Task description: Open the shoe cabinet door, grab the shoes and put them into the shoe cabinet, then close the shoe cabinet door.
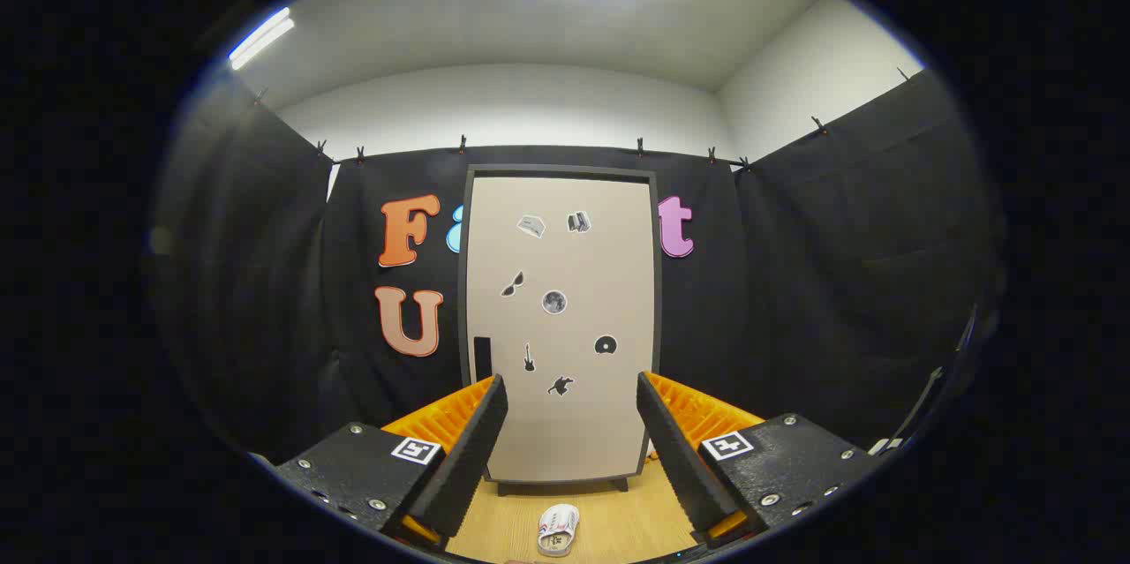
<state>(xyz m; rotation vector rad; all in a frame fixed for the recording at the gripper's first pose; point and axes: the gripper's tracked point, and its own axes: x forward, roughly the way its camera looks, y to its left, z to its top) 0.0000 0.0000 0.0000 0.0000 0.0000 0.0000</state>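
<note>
— While the cabinet door (560, 326) stands shut, why hold the hand-held gripper (572, 440) back like this?
— Looks squared up for the approach: fingers spread wide, nothing between them, aimed straight at the shoe cabinet (468, 282) beyond the tips.
— Any handle to go for?
— Probably the dark slot (482, 357) low on the door, just above and beyond the left finger. Placed on that edge, so likely meant for hooking a fingertip and swinging the door outward. Hinge side not clear from here.
— And the shoe?
— Lying on the wooden floor (618, 520), between the fingers and nearer than the cabinet's foot, well apart from the door. Seems left there so the door can swing without hitting it, though hard to be sure.
— So, first step not yet done?
— Right: door to open first, then the shoe (558, 529), white with small markings, to be picked up. Stickers (554, 302) on the door, no bearing on the job.
</note>
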